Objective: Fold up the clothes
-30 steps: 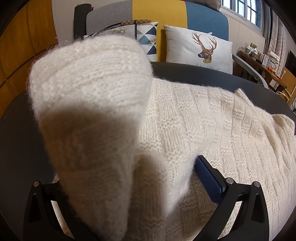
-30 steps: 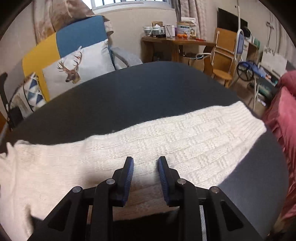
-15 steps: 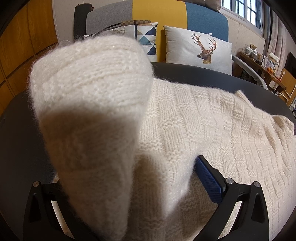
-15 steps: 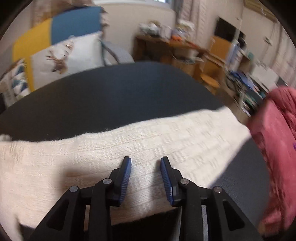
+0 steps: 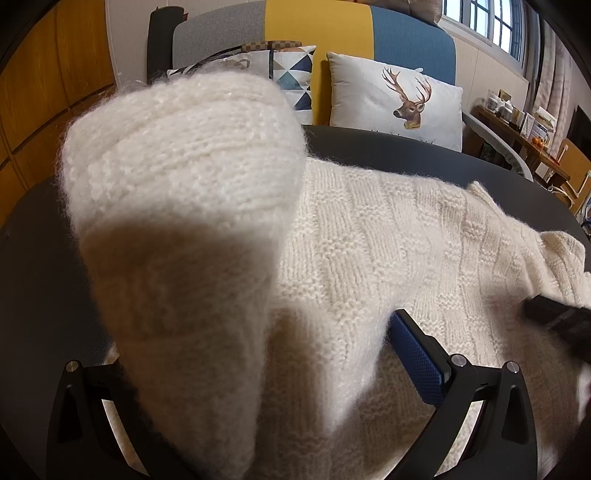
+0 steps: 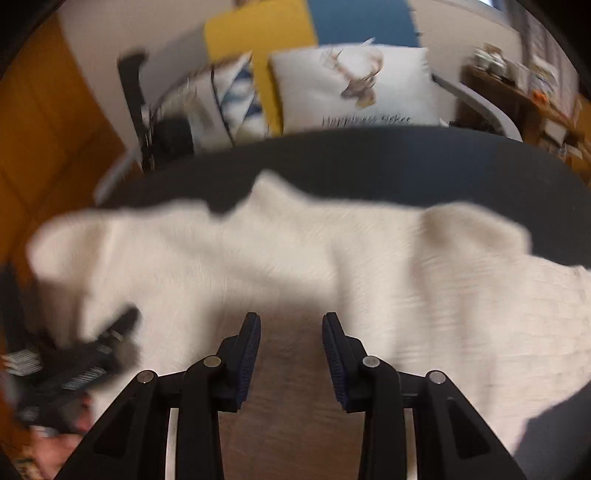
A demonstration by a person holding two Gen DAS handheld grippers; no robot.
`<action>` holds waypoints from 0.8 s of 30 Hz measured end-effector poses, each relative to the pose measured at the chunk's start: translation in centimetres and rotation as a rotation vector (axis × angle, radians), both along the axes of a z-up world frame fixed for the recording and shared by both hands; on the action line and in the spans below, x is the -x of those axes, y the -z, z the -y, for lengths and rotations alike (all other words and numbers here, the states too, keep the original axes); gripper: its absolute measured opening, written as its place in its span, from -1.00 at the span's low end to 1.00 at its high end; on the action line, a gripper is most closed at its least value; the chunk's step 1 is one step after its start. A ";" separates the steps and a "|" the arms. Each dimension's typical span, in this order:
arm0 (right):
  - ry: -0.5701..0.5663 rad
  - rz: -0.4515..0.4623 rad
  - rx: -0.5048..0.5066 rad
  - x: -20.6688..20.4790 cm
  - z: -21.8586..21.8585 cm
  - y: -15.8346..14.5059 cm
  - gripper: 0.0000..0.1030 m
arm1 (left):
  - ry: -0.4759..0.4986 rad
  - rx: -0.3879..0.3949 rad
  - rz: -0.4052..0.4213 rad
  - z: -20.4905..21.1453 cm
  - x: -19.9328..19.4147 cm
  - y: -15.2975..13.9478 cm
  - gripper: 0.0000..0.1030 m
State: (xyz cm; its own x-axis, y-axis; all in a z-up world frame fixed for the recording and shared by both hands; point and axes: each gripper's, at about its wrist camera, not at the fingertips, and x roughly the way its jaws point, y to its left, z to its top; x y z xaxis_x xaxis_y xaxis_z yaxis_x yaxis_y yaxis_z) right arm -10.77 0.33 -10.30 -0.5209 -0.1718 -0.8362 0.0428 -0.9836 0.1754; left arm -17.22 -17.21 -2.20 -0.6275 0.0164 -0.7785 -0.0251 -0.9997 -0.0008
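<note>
Left tongs clamped on a raised sweater fold; right tongs parted, empty, above the sweater on the counter.

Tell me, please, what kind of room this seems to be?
Probably a living room in a home: a sofa with a deer cushion stands behind the dark table holding the cream sweater, and a cluttered wooden desk sits below a window.

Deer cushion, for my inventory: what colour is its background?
White cushion, brown deer head; sharpest in left wrist view.
</note>
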 end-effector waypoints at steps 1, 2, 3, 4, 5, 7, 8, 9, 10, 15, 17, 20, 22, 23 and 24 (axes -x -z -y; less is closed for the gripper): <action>-0.015 -0.039 -0.056 -0.1 0.8 0.3 -0.29 | 0.000 -0.003 -0.001 0.0 0.0 0.0 1.00; -0.028 -0.080 -0.114 -0.3 1.6 0.7 -0.25 | 0.000 -0.006 -0.002 0.1 0.0 0.0 1.00; -0.031 -0.089 -0.118 -0.3 1.6 0.7 -0.22 | 0.000 -0.008 -0.003 0.1 0.0 0.1 1.00; -0.034 -0.097 -0.121 -0.3 1.6 0.8 -0.22 | 0.000 -0.010 -0.003 0.2 0.0 0.1 1.00; -0.032 -0.098 -0.109 -0.3 1.4 0.8 -0.22 | -0.001 -0.024 -0.005 0.5 -0.2 -0.1 1.00; -0.029 -0.101 -0.086 -0.3 0.9 0.9 -0.20 | -0.004 -0.086 -0.011 1.6 -1.1 -0.7 1.00; -0.028 -0.102 -0.076 -0.3 0.6 1.0 -0.20 | -0.006 -0.117 -0.015 2.1 -1.5 -1.0 1.00; -0.028 -0.106 -0.076 -0.2 0.6 1.0 -0.20 | -0.008 -0.147 -0.018 2.7 -1.9 -1.4 1.00; -0.028 -0.109 -0.082 -0.5 1.0 1.2 -0.20 | -0.009 -0.178 -0.022 3.2 -2.3 -1.7 1.00; -0.029 -0.121 -0.119 -1.1 2.1 1.5 -0.17 | -0.018 -0.332 -0.039 5.9 -4.4 -3.3 1.00; -0.028 -0.122 -0.115 -1.0 2.0 1.5 -0.16 | -0.064 -0.375 -0.061 8.2 -5.5 -3.8 1.00; -0.025 -0.124 -0.101 -1.0 1.8 1.6 -0.15 | -0.155 -0.428 -0.103 12.1 -7.1 -4.5 1.00; -0.025 -0.124 -0.095 -1.0 1.7 1.6 -0.15 | -0.216 -0.464 -0.131 14.8 -8.3 -5.0 1.00; -0.024 -0.125 -0.096 -1.0 1.7 1.5 -0.15 | -0.252 -0.476 -0.136 16.2 -8.8 -4.9 1.00; -0.024 -0.125 -0.095 -1.0 1.7 1.5 -0.15 | -0.288 -0.483 -0.132 17.6 -9.2 -4.4 1.00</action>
